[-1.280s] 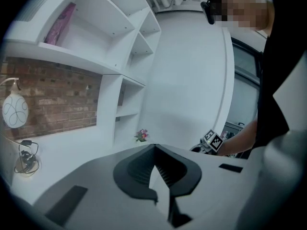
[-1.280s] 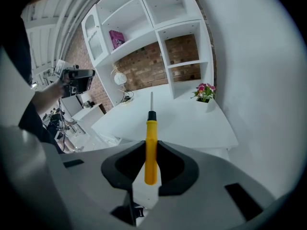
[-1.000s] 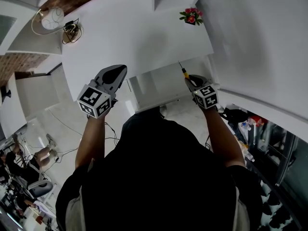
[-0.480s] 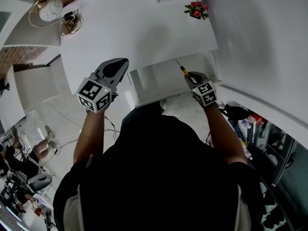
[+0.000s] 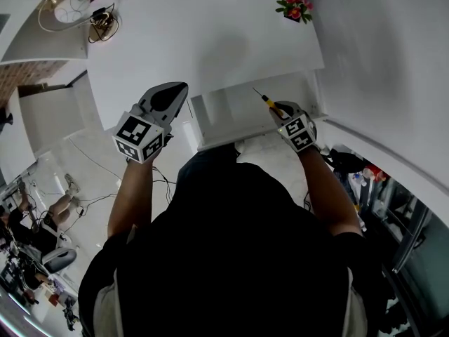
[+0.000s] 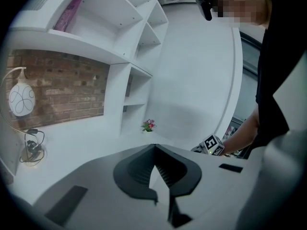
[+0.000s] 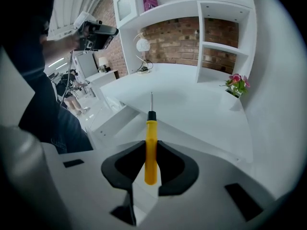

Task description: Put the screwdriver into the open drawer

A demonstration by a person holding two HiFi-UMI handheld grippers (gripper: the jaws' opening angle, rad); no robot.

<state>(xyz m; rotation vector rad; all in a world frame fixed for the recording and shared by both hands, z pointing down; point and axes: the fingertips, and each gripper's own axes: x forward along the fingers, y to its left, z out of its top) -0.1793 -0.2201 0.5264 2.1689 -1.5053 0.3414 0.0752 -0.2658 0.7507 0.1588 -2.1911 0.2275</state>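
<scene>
- Right gripper (image 7: 151, 169) clamped on the screwdriver (image 7: 150, 145), pads pinching the rear part of the yellow handle. Black collar and thin shaft poking forward past the jaws.
- Screwdriver held over the right part of the drawer (image 5: 223, 140), tip aimed toward the drawer's back. Not yet lying inside.
- Left gripper (image 5: 170, 92) closed on nothing, pads meeting at the tips, hovering just left of the drawer.
- Likely light and stiff: small plastic handle, slim metal shaft.
- Handle smooth and round, so probably slick and prone to swivel between flat pads. With the grip near the butt, the long end free to dip.
- Best hold, by judgement: across the thick middle of the handle.
- Little fragility to fear. A short drop into the drawer probably harmless, though likely to roll once let go.
- Right gripper view: exact seat of the handle between the pads, and a white edge of the drawer below the tip. In the head view the tool shows only as a small sliver.
- Head view: both grippers at once against the drawer, plus the drawer's bare white inside. Missing from both gripper views.
- Left gripper view: shelves (image 6: 129, 80) and desk (image 6: 91, 140) beyond the drawer, and the right gripper's marker cube. No screwdriver, no drawer inside.
</scene>
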